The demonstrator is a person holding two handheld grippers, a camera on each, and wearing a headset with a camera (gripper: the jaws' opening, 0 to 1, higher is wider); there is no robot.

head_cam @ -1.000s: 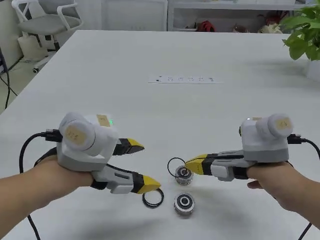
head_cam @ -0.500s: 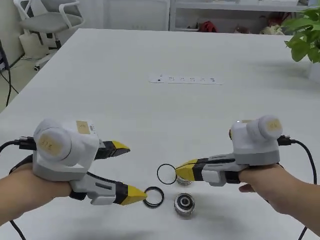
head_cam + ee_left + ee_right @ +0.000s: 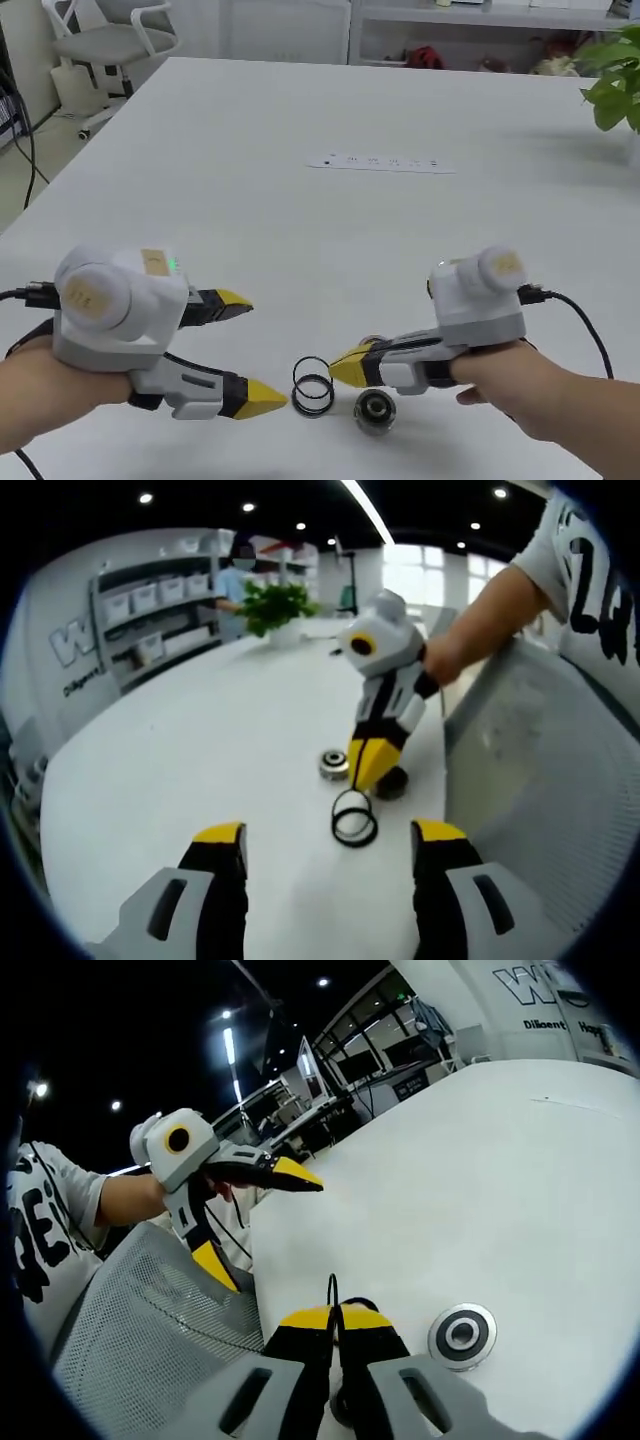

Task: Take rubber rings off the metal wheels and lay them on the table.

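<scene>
Rubber ring dangling from right gripper, jaws pressed together, pinching its edge. Ring overlapping second ring, which is lying flat on table. Left gripper hovering just beside both rings, jaws spread wide, gripping nothing. Wheel sitting on table just beside right jaws, on person's side; another wheel peeking out behind them. Right gripper view showing pinched ring edge-on between yellow tips.
</scene>
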